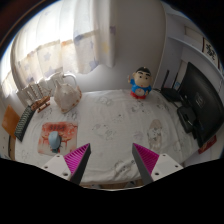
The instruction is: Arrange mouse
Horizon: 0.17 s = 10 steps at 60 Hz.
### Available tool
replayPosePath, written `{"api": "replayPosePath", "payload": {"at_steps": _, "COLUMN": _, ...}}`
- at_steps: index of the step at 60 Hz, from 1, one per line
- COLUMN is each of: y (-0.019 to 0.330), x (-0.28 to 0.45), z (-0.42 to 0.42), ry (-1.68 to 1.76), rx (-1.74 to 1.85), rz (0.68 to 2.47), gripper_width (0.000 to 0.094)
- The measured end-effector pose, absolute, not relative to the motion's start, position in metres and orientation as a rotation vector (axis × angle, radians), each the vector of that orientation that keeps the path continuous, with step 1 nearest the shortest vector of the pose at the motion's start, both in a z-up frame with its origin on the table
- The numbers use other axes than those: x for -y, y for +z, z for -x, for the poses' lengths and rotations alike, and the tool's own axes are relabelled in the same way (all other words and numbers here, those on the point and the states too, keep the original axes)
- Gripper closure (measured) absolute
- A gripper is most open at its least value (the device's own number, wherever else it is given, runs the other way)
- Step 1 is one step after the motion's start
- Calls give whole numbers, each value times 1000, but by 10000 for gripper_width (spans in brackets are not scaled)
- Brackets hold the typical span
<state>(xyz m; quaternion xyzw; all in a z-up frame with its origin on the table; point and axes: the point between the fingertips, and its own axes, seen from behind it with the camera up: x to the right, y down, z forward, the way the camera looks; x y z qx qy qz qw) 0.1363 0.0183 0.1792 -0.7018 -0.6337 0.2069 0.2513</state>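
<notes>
My tongs [110, 160] hang wide open and hold nothing. The small grey mouse [154, 128] sits on the white patterned bench [105, 120], just ahead of the right finger. I should go down slowly, one finger on each side.

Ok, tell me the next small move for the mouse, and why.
Probably ease the hand-held gripper forward and to the right toward the mouse. Its fingers are open with nothing between them, and the mouse lies on the white table beyond the right fingertip, not in line with the gap.
</notes>
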Motion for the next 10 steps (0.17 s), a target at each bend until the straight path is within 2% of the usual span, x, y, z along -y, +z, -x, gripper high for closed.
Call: {"api": "replayPosePath", "payload": {"at_steps": 10, "y": 178, "x": -28, "z": -130, "ry": 605, "rx": 1818, "rz": 1859, "gripper_width": 78}}
